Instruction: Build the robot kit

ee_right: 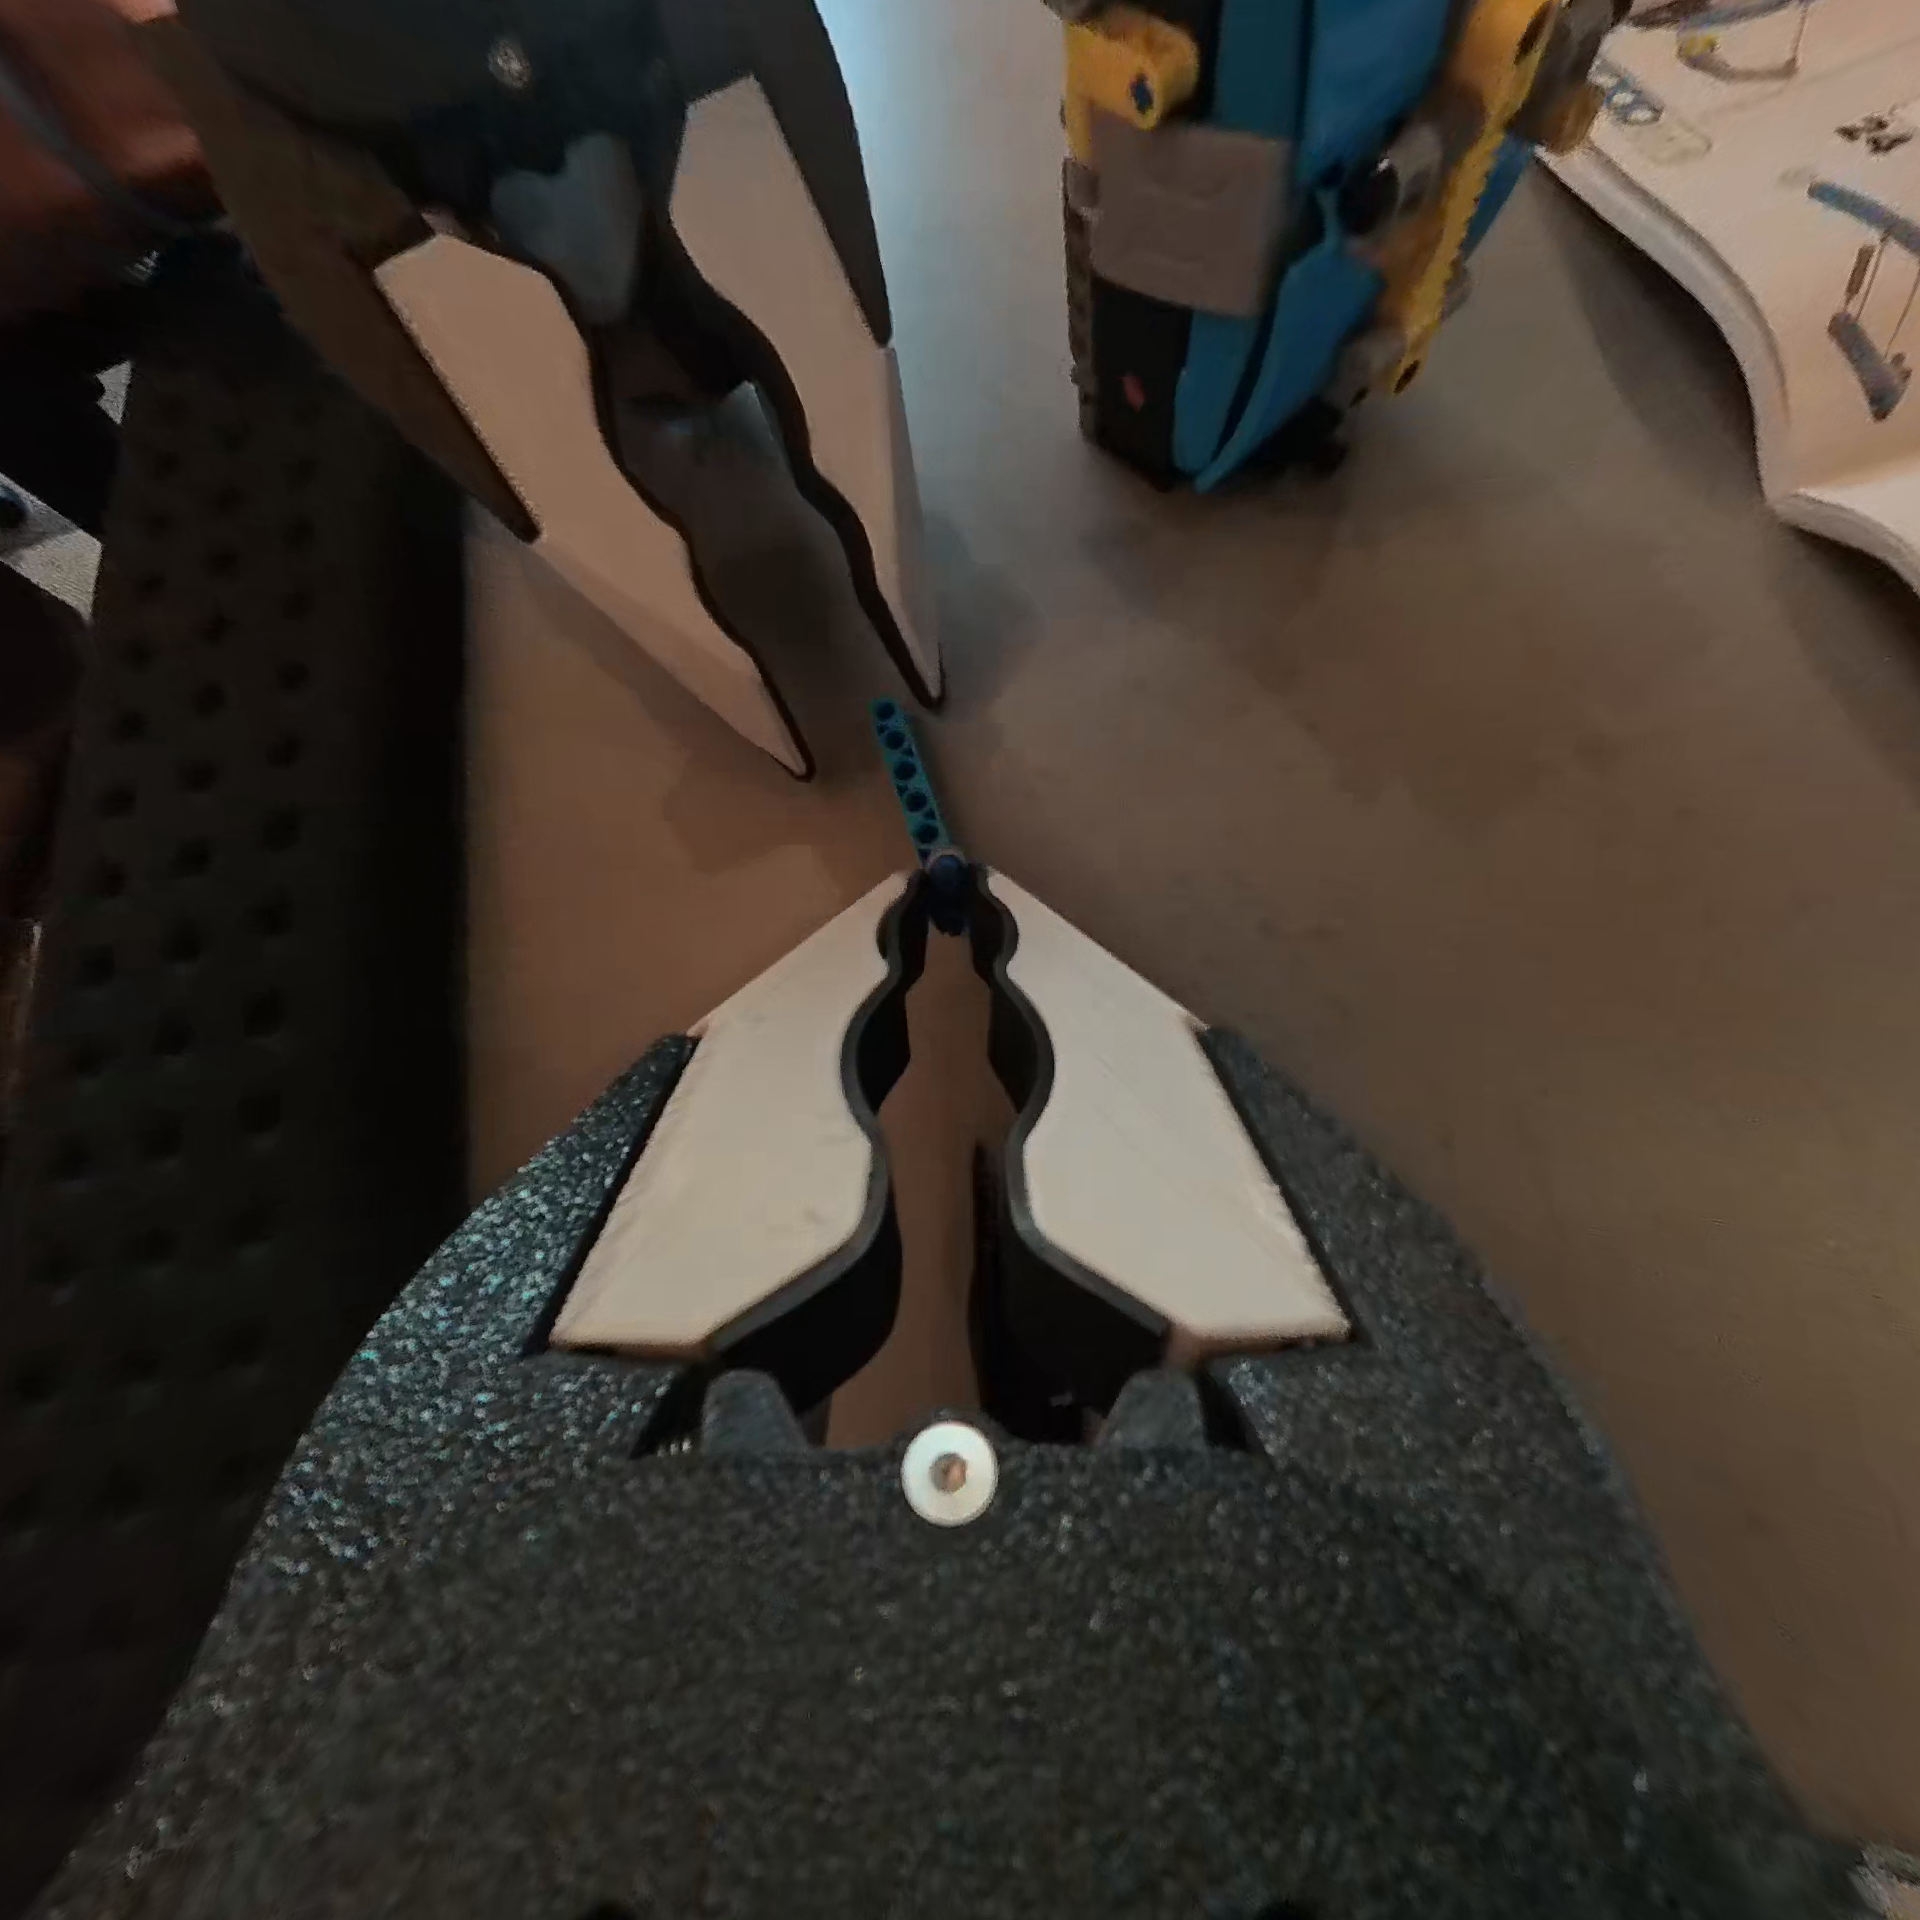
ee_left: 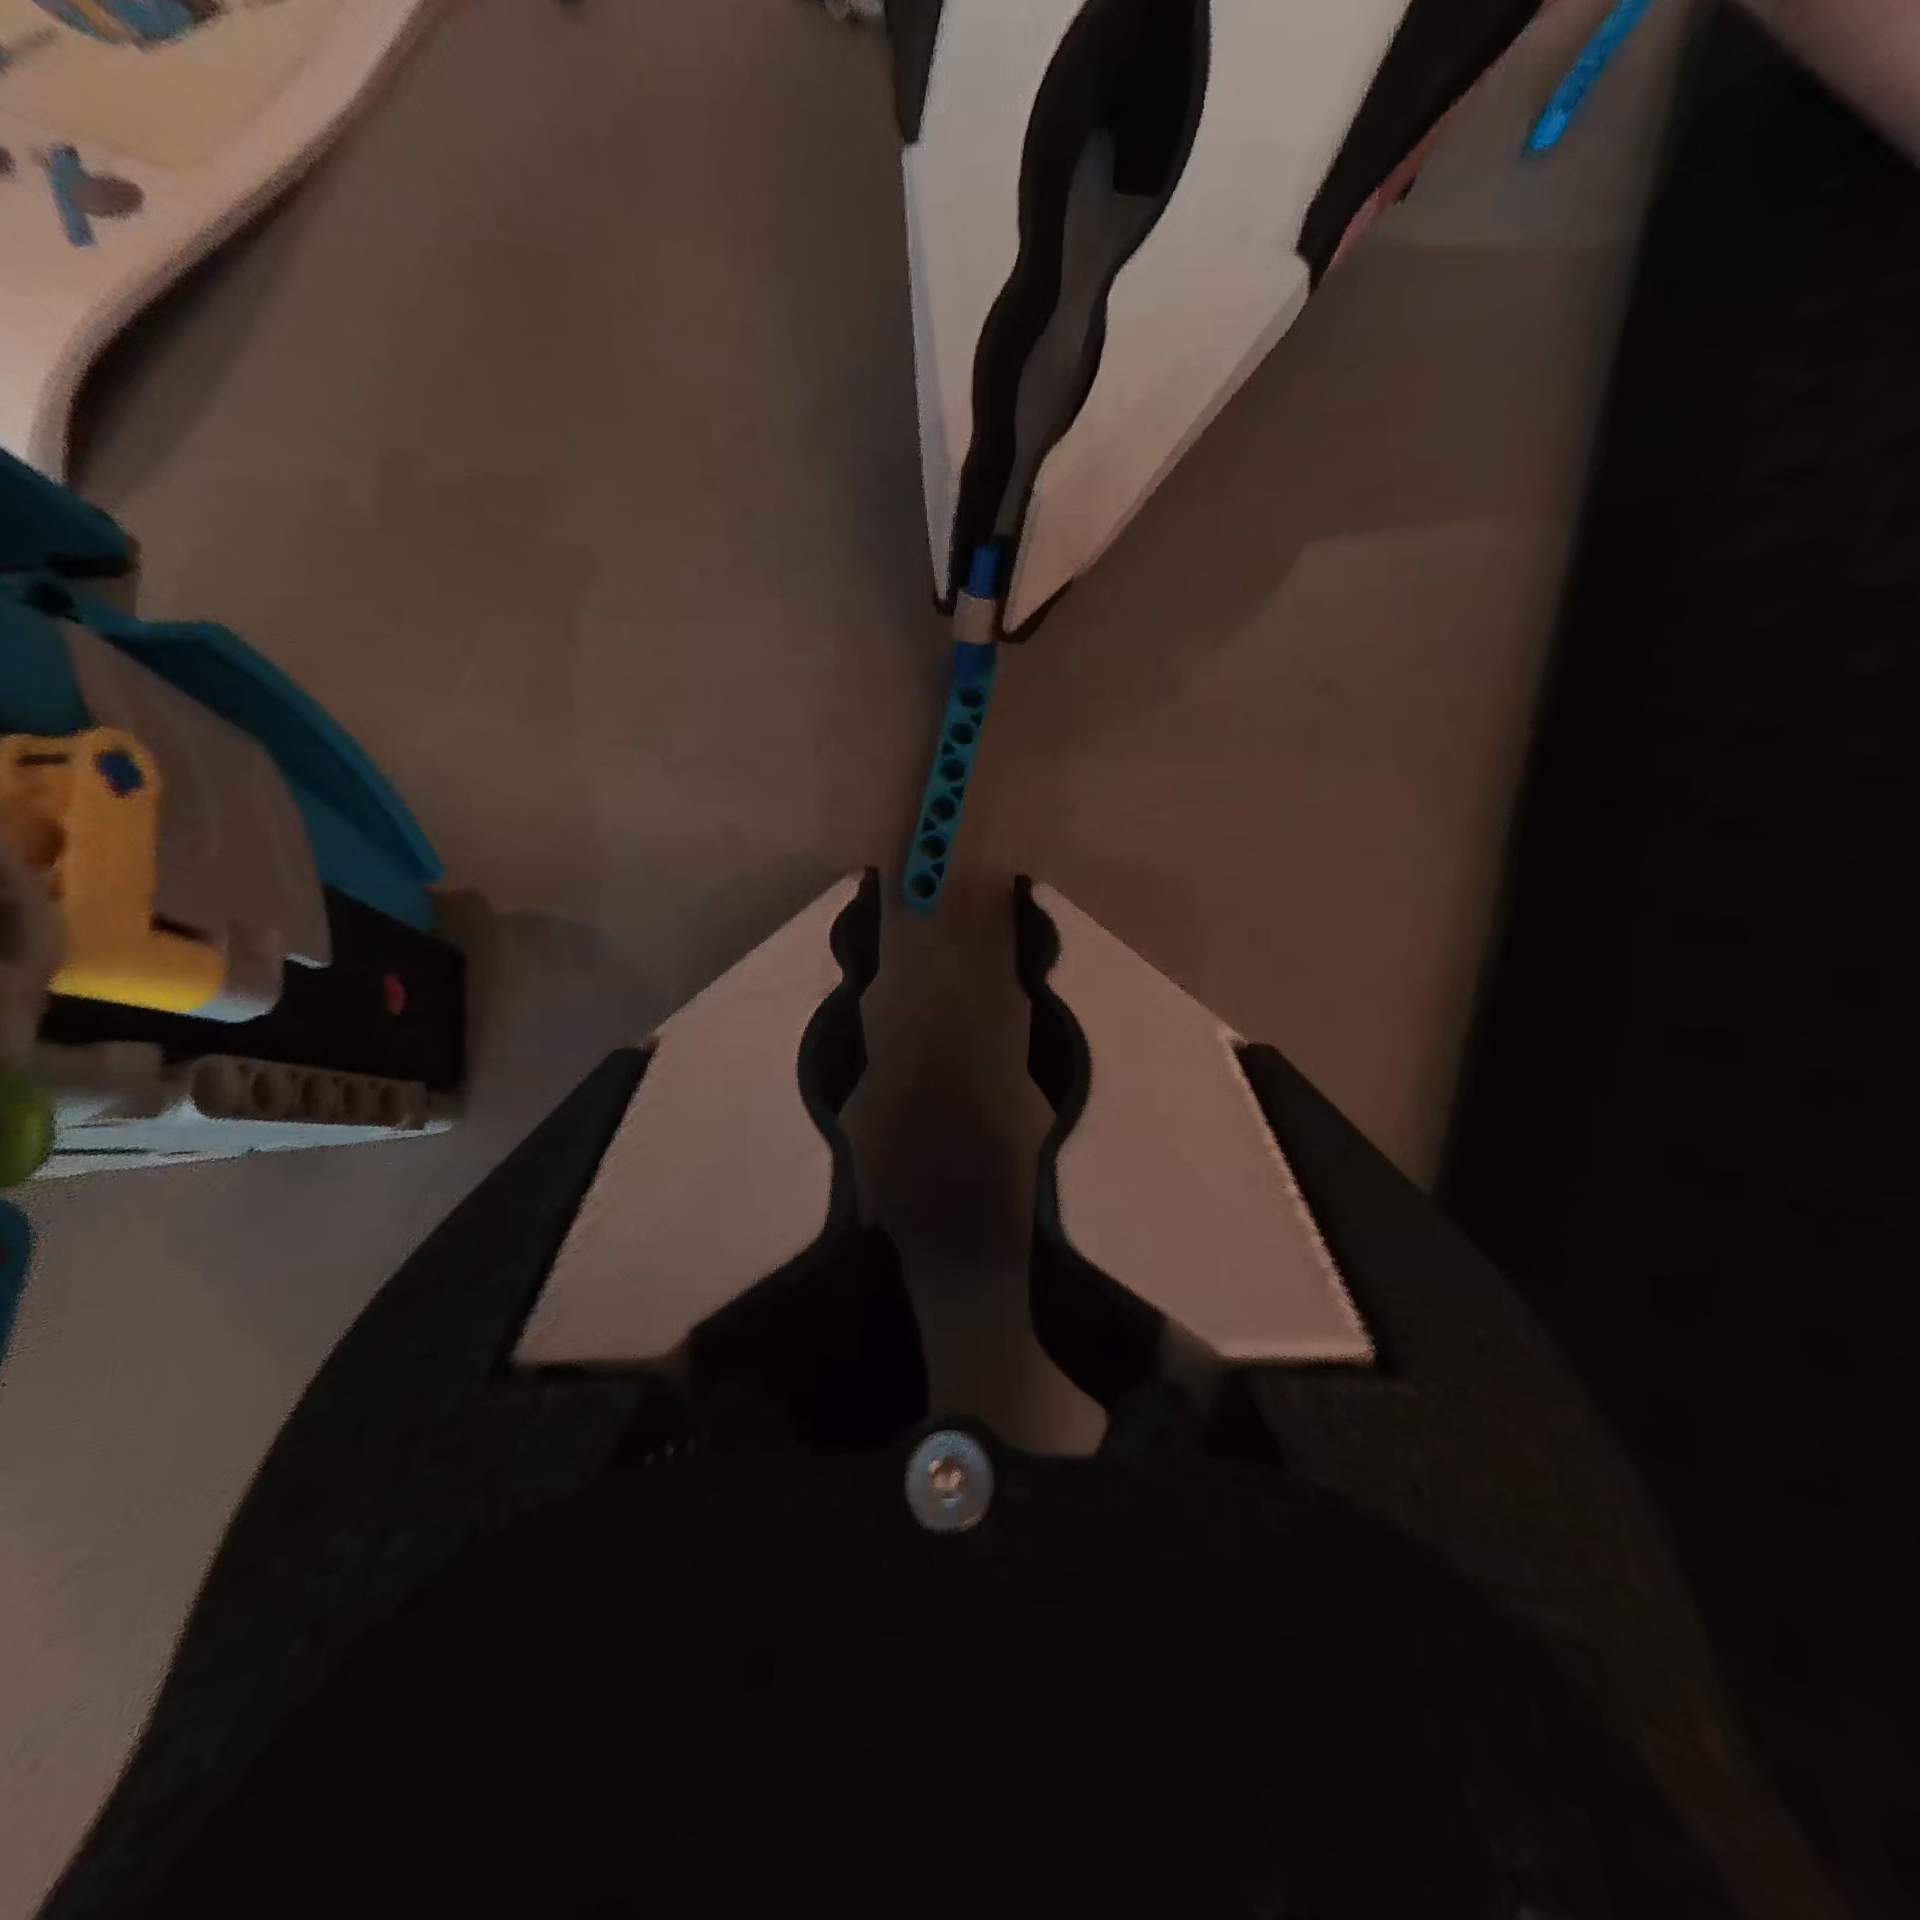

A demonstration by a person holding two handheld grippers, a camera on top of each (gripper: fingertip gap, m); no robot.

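The thin blue perforated beam (ee_left: 951, 779) hangs in the air between my two tongs, above the brown surface (ee_right: 1403, 831) and touching nothing else that I can see. My right tongs (ee_right: 943, 894) are clamped on one end of it, where a dark blue pin sits at the tips, so the beam sticks straight out ahead of them. My left tongs (ee_left: 943, 894) stand apart, their tips just beside the free end of the beam, one tip on each side and neither one yet touching it, as far as I can tell. To handle this well I judge that I should keep the right grip firm and level, since the beam is held only at its very end and could pivot, and bring the left tips square onto the flat sides rather than across the holes. Further off on the surface stands a toy model (ee_right: 1247, 260) in blue, yellow and black, well apart from the beam. Beyond it lies an open booklet (ee_right: 1766, 312) with drawings, and a dark perforated mat (ee_right: 208, 831) runs along the surface on the other side.
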